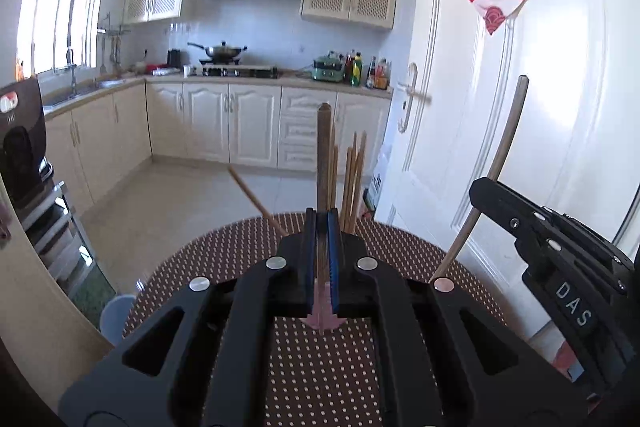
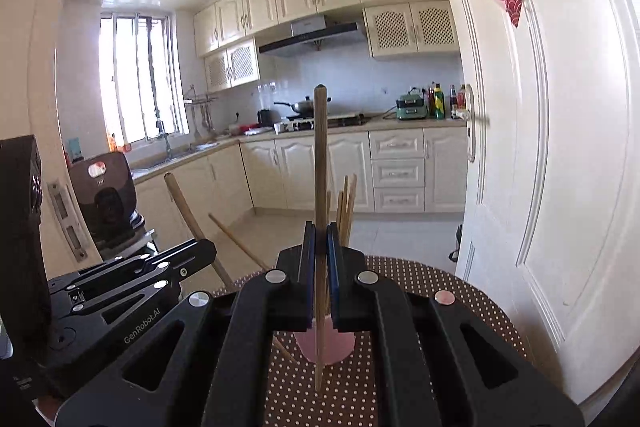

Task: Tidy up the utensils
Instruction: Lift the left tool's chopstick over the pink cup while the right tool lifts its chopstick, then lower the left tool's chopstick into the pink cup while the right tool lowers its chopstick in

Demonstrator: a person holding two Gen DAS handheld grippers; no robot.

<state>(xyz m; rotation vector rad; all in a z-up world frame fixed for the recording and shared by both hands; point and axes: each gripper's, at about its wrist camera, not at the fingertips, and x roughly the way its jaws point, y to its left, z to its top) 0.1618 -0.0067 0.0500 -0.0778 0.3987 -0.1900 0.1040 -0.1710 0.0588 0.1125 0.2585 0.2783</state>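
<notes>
Now your left hand-held gripper (image 1: pixel 322 223) clamps a dark chopstick (image 1: pixel 323 155) upright, tip down toward the pink cup (image 2: pixel 325 345); your right hand-held gripper (image 2: pixel 320 235) pinches a paler chopstick (image 2: pixel 320 163), also vertical.

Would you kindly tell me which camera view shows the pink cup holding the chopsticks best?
The right wrist view: the pink cup shows its lower body below the right gripper. In the left wrist view only a sliver of it appears behind the left gripper.
</notes>
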